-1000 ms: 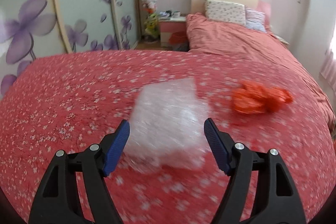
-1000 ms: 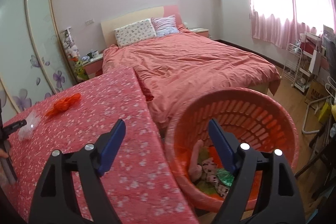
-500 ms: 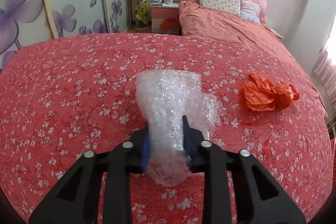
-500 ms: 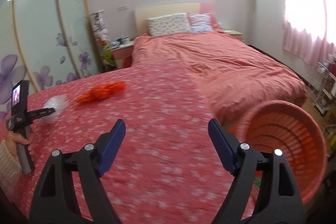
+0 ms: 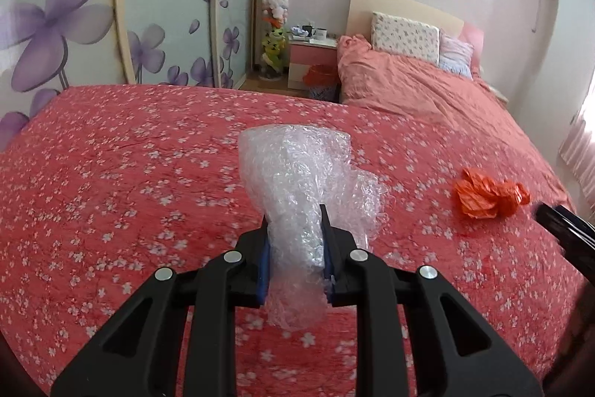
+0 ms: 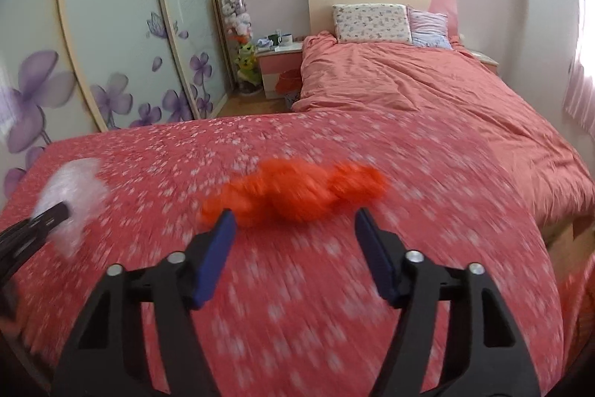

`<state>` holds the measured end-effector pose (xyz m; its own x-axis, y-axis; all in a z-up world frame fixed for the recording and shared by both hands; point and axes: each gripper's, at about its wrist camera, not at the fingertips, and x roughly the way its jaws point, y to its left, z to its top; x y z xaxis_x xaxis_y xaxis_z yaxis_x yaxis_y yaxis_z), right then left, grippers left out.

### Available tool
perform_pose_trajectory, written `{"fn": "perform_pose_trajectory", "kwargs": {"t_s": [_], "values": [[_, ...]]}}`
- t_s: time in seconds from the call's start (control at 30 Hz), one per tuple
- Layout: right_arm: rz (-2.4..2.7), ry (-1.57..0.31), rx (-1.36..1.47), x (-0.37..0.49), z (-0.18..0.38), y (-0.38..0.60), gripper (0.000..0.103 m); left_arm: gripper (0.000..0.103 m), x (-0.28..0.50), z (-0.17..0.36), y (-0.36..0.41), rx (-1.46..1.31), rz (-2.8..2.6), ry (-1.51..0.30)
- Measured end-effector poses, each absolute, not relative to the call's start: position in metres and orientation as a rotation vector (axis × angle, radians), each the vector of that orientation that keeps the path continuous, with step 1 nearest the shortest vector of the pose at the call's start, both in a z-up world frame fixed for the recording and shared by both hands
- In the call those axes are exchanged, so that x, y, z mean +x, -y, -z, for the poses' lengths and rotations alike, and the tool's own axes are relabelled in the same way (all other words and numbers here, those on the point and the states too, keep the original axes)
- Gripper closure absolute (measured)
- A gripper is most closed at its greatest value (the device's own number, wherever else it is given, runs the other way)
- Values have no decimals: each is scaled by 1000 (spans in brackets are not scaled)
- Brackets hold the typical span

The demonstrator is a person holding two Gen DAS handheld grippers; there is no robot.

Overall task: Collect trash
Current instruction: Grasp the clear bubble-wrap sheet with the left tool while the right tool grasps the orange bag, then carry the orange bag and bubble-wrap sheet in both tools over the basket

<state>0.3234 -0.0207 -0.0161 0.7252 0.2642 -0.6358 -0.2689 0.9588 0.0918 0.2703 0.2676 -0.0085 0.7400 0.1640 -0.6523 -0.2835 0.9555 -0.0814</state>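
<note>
A clear bubble-wrap wad (image 5: 297, 181) is pinched between the blue pads of my left gripper (image 5: 295, 248), which is shut on it just above the red flowered cover (image 5: 111, 173). A crumpled orange plastic bag (image 5: 487, 196) lies to its right on the cover. In the right wrist view that orange bag (image 6: 297, 192) is blurred and sits just beyond my right gripper (image 6: 293, 226), whose jaws are closing with nothing pressed between them. The left gripper (image 6: 55, 214) with the bubble wrap (image 6: 74, 192) shows at the left edge there.
Behind the flowered cover (image 6: 334, 285) a bed with a pink duvet (image 6: 409, 92) and pillows (image 6: 372, 23) runs to the back wall. A nightstand (image 5: 312, 62) and sliding wardrobe doors (image 5: 74, 25) stand at the left. The right gripper's tip (image 5: 557, 218) enters the left wrist view at right.
My left gripper closed on the bubble wrap and lifted it a little. My right gripper swung left from the orange basket to the orange bag, and its jaws have narrowed.
</note>
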Motion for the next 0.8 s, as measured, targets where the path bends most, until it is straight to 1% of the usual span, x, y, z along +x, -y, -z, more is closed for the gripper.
{"fn": "perform_pose_trajectory", "kwargs": {"t_s": [0.03,0.1,0.17,0.2,0.23,0.27,0.3,0.4,0.57,0.8], "values": [[-280,-705,-17,332,19,13,43,81,271,9,-270,-185,-248,-694],[-244,-741,-29,355,25,-1,49,81,274,10,-272,-186,-247,-695],[-226,-786,-18,371,32,-7,50,81,275,12,-272,-172,-246,-695],[-209,-815,-23,379,37,-10,52,81,275,12,-272,-165,-247,-695],[-191,-838,-29,384,42,-10,55,81,276,13,-272,-160,-246,-698],[-182,-847,-35,385,45,-10,63,81,276,14,-272,-159,-244,-701],[-180,-846,-43,383,46,-7,68,81,276,14,-271,-160,-242,-704],[-185,-840,-62,369,47,3,74,81,274,13,-267,-162,-234,-705],[-188,-817,-39,328,38,41,76,81,261,5,-246,-153,-204,-695],[-154,-728,-25,242,5,104,76,81,237,-15,-190,-118,-119,-671]]}}
